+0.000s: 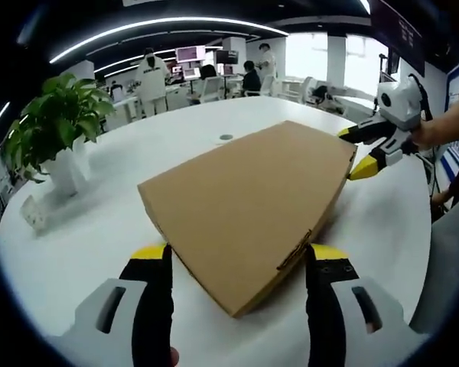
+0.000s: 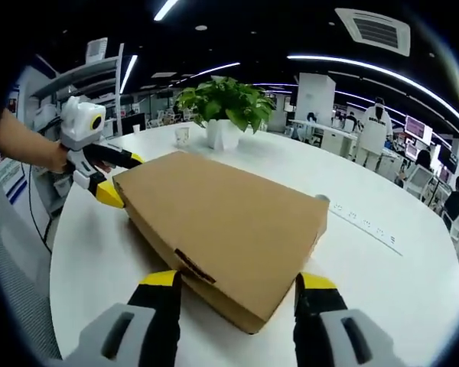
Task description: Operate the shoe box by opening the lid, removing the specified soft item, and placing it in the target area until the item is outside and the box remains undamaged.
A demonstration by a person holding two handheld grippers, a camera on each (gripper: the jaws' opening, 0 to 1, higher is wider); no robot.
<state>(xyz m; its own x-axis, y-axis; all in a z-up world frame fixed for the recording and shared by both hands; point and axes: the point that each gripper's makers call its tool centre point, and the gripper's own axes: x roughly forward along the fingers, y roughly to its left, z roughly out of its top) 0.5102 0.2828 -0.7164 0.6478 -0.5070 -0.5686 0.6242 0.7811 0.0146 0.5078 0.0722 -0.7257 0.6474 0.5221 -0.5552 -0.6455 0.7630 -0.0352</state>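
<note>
The left gripper view sat low and close at one end of the cardboard box (image 1: 249, 206), facing along it toward the potted plant (image 1: 57, 126) at 10 o'clock. The right gripper view faced back from the opposite end, plant (image 2: 226, 107) at 12 o'clock. Both shared the box and the white table (image 1: 122, 222).

Shoe box (image 1: 249, 206) on table (image 1: 99, 229); plant (image 1: 57, 126) beside

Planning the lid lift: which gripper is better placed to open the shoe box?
Probably the left gripper. Its open jaws straddle the corner of the closed shoe box beside the lid's front tab. The right gripper, also open, straddles the opposite end, where a tab shows too, so it is close.
</note>
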